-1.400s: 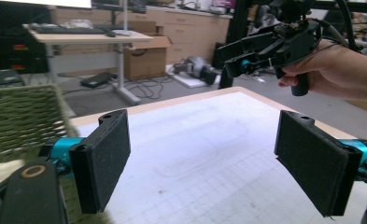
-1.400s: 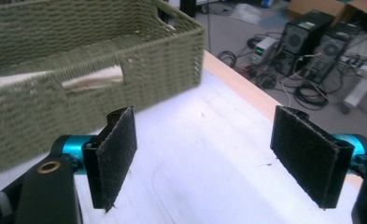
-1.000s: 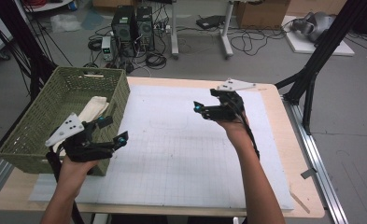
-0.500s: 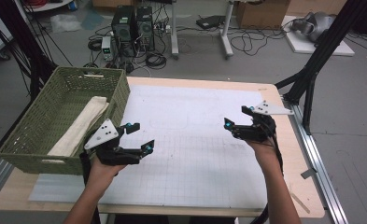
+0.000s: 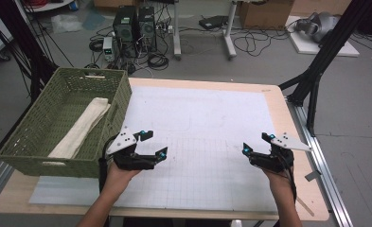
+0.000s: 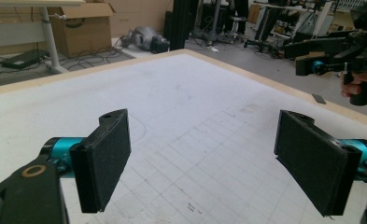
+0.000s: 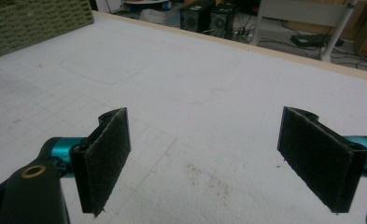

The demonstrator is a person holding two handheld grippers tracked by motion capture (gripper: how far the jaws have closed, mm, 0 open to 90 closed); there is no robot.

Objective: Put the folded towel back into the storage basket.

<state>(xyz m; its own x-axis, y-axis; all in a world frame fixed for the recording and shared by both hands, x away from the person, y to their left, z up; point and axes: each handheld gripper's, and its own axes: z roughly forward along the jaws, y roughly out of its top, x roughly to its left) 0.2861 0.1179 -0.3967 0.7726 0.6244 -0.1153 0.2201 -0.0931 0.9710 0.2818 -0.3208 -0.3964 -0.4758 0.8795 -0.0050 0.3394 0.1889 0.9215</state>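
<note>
Both grippers pulled back toward my side of the table since the earlier frames. A second ago the left gripper [image 5: 150, 143] was right against the near corner of the green basket [image 5: 30, 146], with what looked like a bit of pale cloth by its jaws; half a second ago it was already off the basket. In this frame it sat just beside the basket's near right corner, over the white mat [image 5: 198, 123], not touching the wicker. Jaws were spread wide, nothing between the pads [image 6: 104, 163]; the left gripper view showed bare gridded mat there. The right gripper [image 5: 258, 143] drifted from the mat's far middle out to its right edge, well apart from the basket. Its jaws were wide apart too, pads [image 7: 107, 156] clean, with bare mat in between.

The folded cream towel [image 5: 82, 127] lay inside the basket, running lengthwise from the far end toward the near wall, wholly below the rim as far as I could tell.

My read: the drop into the basket was done and the hands were retreating to rest. Nothing else on the mat to pick up, so I'd call the job finished or nearly so.
</note>
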